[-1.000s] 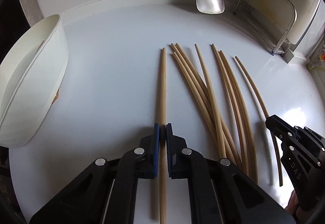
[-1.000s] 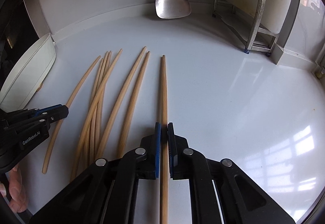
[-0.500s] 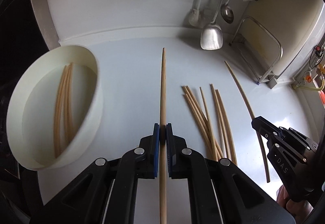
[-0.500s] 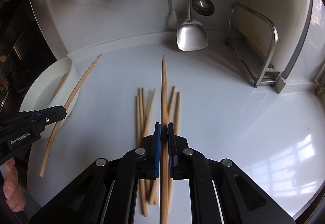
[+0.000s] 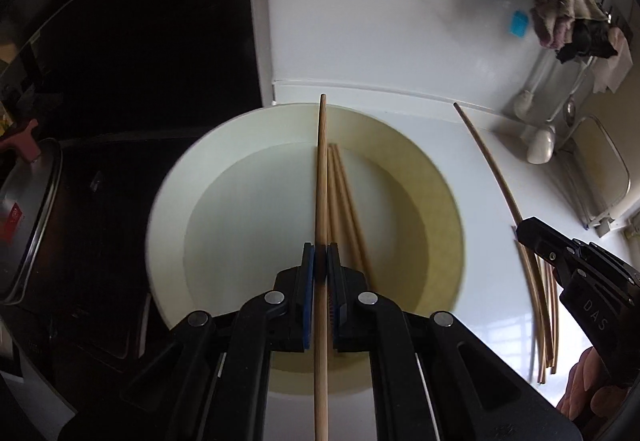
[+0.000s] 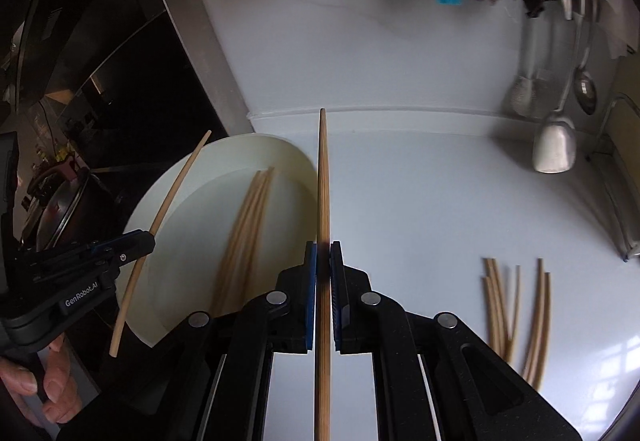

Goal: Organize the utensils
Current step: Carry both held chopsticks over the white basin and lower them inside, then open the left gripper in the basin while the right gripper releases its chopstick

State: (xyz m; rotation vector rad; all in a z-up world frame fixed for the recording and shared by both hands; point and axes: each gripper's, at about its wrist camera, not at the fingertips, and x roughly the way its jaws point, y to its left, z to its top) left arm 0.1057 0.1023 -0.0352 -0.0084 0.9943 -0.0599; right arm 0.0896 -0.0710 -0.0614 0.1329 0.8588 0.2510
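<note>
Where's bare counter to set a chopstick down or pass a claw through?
Bare white counter runs between the bowl and the loose chopsticks, back toward the hanging spatula. Crowded: the bowl's floor, which holds chopsticks, and the loose chopsticks' patch.

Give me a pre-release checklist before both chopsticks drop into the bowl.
1. Left gripper clamped on its chopstick: ok.
2. Right gripper clamped on its chopstick: ok.
3. Left chopstick over the bowl: ok.
4. Right chopstick over the bowl: not ok; in the right wrist view it lines up past the rim, over the counter.
5. Room in the bowl beside the chopsticks inside: ok.
6. Loose chopsticks left on the counter: not ok, several remain.
</note>
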